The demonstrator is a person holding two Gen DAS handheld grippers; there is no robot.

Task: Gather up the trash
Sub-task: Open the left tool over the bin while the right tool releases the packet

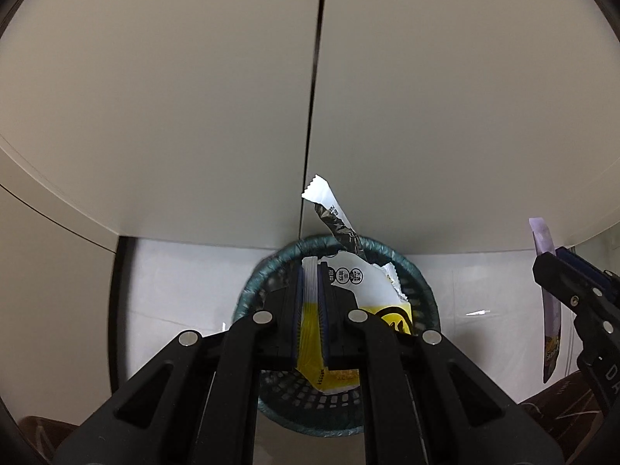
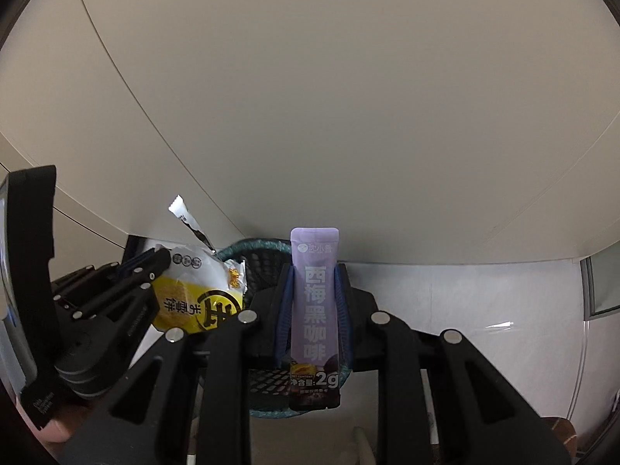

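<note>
Left gripper [image 1: 310, 302] fingers pinched yellow wrapper [image 1: 381, 290]; bin [image 1: 420, 283] sat right below fingers. Right gripper [image 2: 314, 302] fingers pinched purple packet [image 2: 314, 310], long way up-down; bin lay below, bit left. Left hand seemed nearer bin mouth.

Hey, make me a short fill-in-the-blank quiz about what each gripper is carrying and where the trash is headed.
1. The left gripper is shut on a ____ and white snack wrapper.
2. The right gripper holds a ____ coffee sachet between its fingers.
3. Below both grippers stands a round mesh ____ with a green liner over its rim.
4. A black and white stick wrapper pokes up ____ the rim.

Missing words: yellow; purple; bin; above
</note>
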